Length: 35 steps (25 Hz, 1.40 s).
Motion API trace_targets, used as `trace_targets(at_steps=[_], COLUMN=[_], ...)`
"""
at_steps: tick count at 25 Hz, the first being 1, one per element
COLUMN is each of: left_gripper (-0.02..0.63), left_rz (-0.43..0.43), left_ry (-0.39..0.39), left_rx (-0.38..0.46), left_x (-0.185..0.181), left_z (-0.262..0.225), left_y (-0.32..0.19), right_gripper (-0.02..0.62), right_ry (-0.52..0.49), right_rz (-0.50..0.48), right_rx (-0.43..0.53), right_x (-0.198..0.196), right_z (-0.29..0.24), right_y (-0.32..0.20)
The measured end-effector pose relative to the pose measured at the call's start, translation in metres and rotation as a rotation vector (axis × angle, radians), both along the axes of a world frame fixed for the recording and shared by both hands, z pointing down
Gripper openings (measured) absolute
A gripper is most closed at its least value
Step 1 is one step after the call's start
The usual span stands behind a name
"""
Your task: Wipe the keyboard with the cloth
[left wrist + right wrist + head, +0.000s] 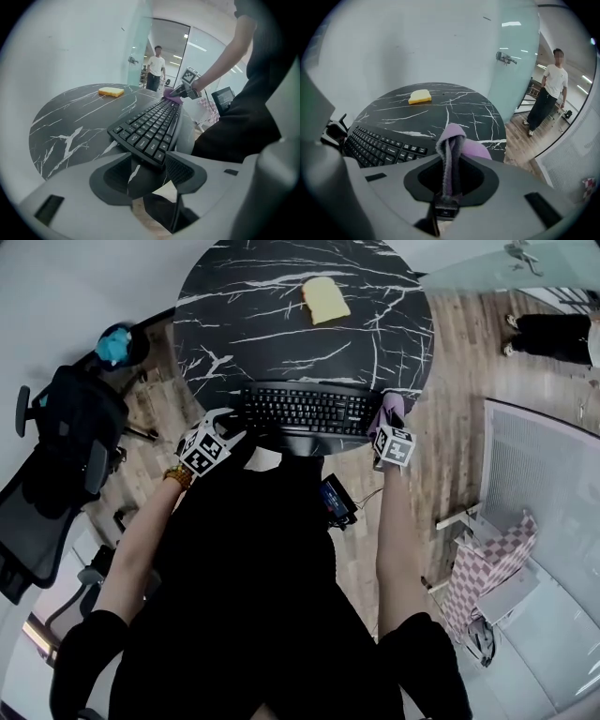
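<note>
The black keyboard (305, 409) is lying along the near edge of the round, black, white-veined worktop (281, 324), with its long side running left to right. The purple cloth (452, 140) is sitting at the keyboard's right end, by the worktop's edge. Whether it is touching the keys I cannot tell. The right tongs (451, 174) are pinching the cloth tightly between their pads, and a folded loop of it is sticking up past the tips.

The left tongs (145, 172) are standing spread wide at the keyboard's left end. The keyboard's near left corner is showing in the gap between the pads, and neither pad is visibly pressing on it. Both tongs are pointing downward and away from the person holding them.

Further out, a yellow sponge (324, 299) is resting on the far half of the worktop, well apart from the keyboard. A black office chair (56, 446) is standing on the wooden floor (459, 352) to the left. Another person (548, 89) is standing far off to the right, beside a glass wall (515, 47).
</note>
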State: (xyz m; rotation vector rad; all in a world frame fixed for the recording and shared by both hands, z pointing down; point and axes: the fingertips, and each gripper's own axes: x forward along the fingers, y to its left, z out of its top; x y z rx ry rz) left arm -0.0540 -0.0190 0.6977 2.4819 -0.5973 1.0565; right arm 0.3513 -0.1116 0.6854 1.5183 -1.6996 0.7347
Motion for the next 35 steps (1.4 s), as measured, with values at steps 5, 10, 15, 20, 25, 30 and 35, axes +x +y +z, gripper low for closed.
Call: trace_targets(at_steps=[5,10,15,20,25,30,35], left_gripper=[0.224,0.225,0.229,0.229,0.229,0.229,0.229], left_rz=[0.013,0.051,0.071,0.083,0.081,0.083,0.084], left_ry=[-0.013,-0.033,-0.053,-0.063,-0.067,-0.07,-0.062], left_rx=[-0.007,-0.018,-0.006,0.003,0.006,0.006,0.013], left_x=[-0.003,0.002,0.005,0.006,0.007,0.006,0.008], left_z=[0.006,0.015,0.018,0.018,0.018,0.018,0.018], left_y=[0.003,0.01,0.011,0.011,0.011,0.011,0.011], right_gripper=[0.072,0.072,0.072,0.072,0.072,0.072,0.072], right_ry=[-0.018,-0.027,-0.021,-0.028,-0.026,-0.037,-0.037], right_rz=[0.036,0.066,0.094,0.09,0.099,0.069,0.085], right_rx=[-0.006,0.005,0.013,0.01,0.026,0.017,0.023], right_x=[-0.007,-0.009,-0.017,-0.03,-0.04,-0.06,-0.069], right_z=[0.005,0.005,-0.001,0.003,0.002,0.007,0.003], right_y=[-0.002,-0.002,-0.005,-0.004,-0.004,-0.003,-0.005])
